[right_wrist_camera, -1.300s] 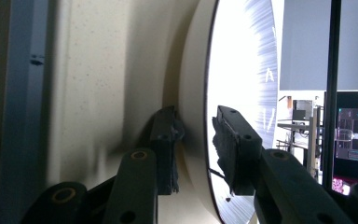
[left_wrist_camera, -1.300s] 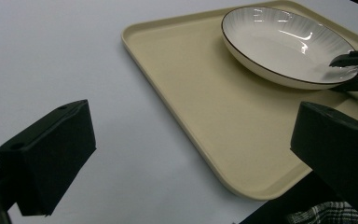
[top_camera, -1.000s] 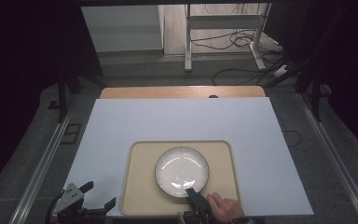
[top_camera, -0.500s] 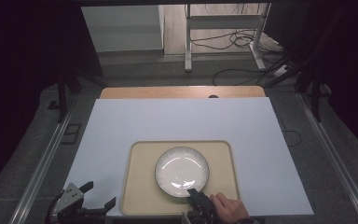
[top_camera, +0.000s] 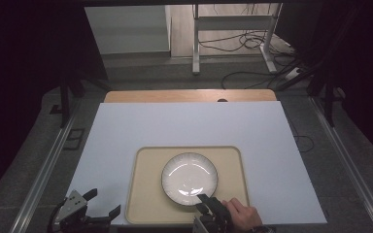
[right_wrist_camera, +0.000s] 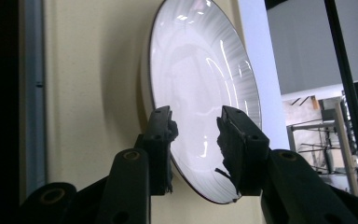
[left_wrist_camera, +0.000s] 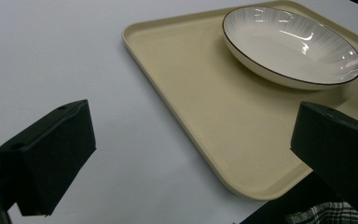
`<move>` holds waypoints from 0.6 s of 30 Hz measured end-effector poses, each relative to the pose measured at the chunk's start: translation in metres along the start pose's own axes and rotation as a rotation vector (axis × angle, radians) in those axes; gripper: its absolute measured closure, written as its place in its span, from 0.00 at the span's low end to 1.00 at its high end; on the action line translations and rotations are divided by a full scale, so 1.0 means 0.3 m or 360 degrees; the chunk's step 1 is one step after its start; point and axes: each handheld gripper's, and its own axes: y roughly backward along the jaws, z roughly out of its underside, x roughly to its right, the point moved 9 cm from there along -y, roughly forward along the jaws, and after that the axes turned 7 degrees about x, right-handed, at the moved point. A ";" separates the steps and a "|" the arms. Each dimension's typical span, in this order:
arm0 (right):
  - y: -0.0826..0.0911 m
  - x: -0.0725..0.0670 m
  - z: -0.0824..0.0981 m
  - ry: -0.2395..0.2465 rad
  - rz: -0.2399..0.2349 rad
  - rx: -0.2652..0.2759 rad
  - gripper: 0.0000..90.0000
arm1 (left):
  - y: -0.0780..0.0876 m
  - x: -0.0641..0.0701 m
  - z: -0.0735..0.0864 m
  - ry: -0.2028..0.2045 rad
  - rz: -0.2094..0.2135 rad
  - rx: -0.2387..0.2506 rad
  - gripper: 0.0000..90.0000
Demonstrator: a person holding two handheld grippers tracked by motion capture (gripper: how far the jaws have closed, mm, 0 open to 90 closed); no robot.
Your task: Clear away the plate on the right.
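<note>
A white plate (top_camera: 189,178) with a thin dark rim rests on a beige tray (top_camera: 150,194) near the table's front edge. My right gripper (top_camera: 205,200), held by a hand (top_camera: 243,216), reaches the plate's near rim. In the right gripper view this gripper (right_wrist_camera: 196,135) is open and straddles the plate (right_wrist_camera: 200,70): one jaw sits outside the rim against the tray (right_wrist_camera: 93,70), the other over the plate's inside. My left gripper (top_camera: 104,201) hangs open past the front left corner of the table. In its own view the left gripper (left_wrist_camera: 191,154) faces the tray (left_wrist_camera: 205,107) and plate (left_wrist_camera: 291,44) with nothing between its jaws.
A white sheet (top_camera: 184,126) covers the tabletop, with a strip of wood (top_camera: 189,95) showing at its far edge. Metal rails (top_camera: 43,174) run along both sides. Cables and a stand's legs (top_camera: 233,29) lie on the floor beyond the table.
</note>
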 end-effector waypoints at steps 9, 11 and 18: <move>0.008 0.038 0.018 -0.0139 0.0009 0.0031 0.68 | 0.000 0.000 0.000 0.0003 0.0000 0.0001 0.00; 0.011 0.042 0.019 -0.0150 0.0009 0.0028 0.68 | 0.000 0.000 0.000 0.0003 0.0000 0.0001 0.00; 0.014 0.060 0.034 -0.0274 -0.0006 0.0045 0.65 | 0.000 0.000 0.000 0.0003 -0.0001 0.0002 0.00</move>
